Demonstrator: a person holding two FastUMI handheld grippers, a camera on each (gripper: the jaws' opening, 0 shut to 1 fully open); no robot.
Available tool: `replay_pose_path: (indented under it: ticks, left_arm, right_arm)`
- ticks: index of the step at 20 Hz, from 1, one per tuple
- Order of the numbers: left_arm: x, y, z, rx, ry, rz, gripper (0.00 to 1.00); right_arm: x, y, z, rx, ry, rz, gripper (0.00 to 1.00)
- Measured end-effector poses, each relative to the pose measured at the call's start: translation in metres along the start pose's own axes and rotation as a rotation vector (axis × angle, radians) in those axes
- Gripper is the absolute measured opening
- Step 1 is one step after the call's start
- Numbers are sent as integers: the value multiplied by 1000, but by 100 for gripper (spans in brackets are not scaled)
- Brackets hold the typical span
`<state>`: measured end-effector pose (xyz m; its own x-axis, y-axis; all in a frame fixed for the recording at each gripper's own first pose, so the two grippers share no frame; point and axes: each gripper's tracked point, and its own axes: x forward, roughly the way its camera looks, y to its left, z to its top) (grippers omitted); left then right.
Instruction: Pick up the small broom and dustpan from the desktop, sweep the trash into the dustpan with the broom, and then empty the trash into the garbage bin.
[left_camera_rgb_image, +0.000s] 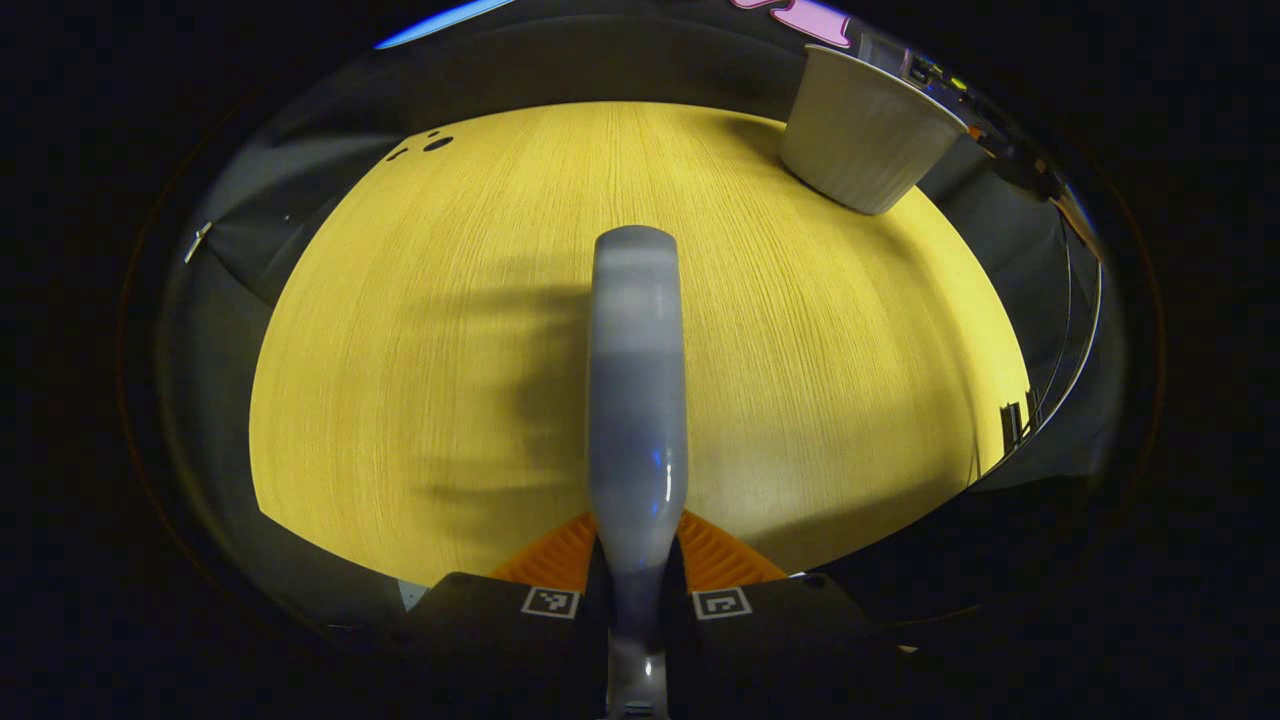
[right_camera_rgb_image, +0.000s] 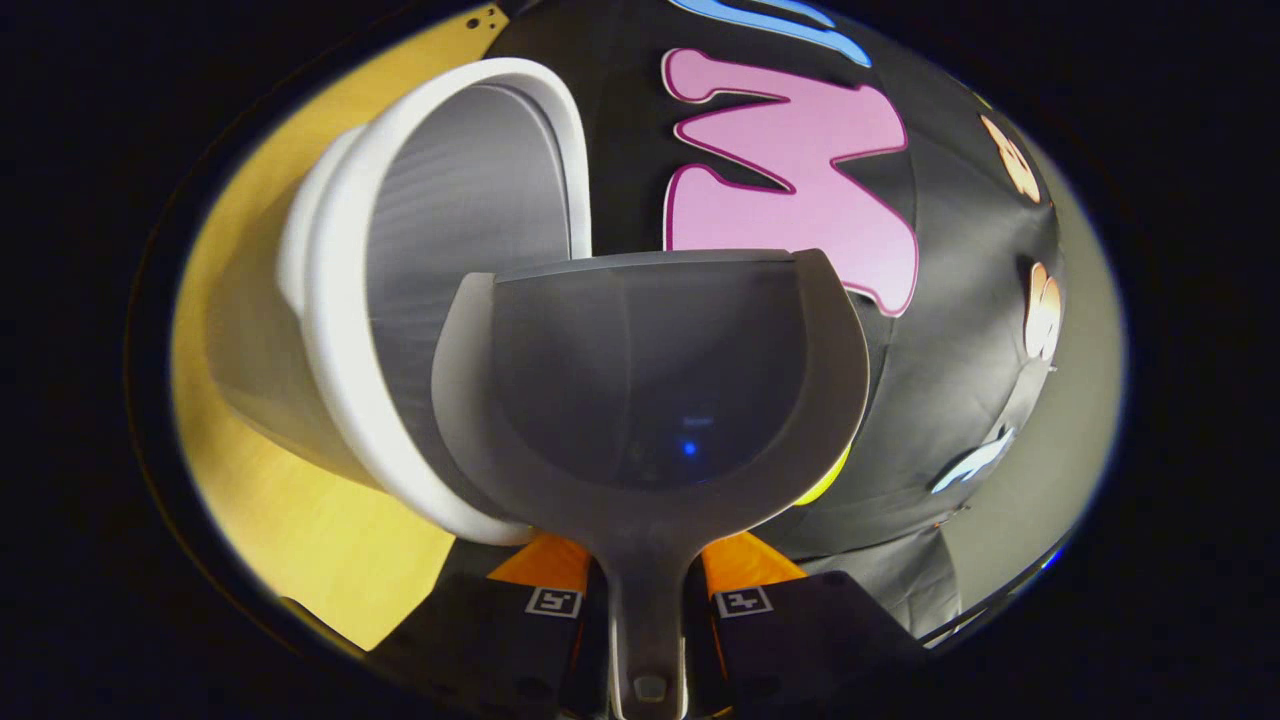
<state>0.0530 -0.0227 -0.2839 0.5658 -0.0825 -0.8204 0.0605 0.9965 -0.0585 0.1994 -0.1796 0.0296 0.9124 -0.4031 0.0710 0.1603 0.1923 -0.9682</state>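
While the left gripper hung above the yellow wooden desktop, its two fingers were pressed against the grey handle of the small broom, which ran forward between them and away from the camera. Only the broom's smooth, rounded grey body was visible in the left gripper view; its bristles could not be made out. A blurred shadow lay on the wood just left of the broom. At the far right corner of the desktop stood the garbage bin, a pale ribbed tub that widened toward its rim, well apart from the broom. A few small dark specks lay near the far left edge of the desktop. In the right gripper view, the right gripper was clamped on the stem of the grey dustpan, both fingers bearing on the handle from either side. The pan's scoop faced the camera and looked empty apart from a small blue glint of reflected light. Its left side overlapped the white rim of the garbage bin, whose open mouth and ribbed inner wall faced the camera; whether pan and rim touched could not be told.
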Motion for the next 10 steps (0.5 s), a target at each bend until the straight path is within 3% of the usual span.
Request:
replay_pose_path:
  ticks: [2, 10]
  left_arm:
    - [-1, 0, 1, -2, -11, 3, 24]
    - [-5, -1, 8, -5, -71, 1, 27]
  right_arm:
    - [1, -1, -4, 82, 17, 44, 33]
    - [-21, -54, -9, 392, 63, 83, 34]
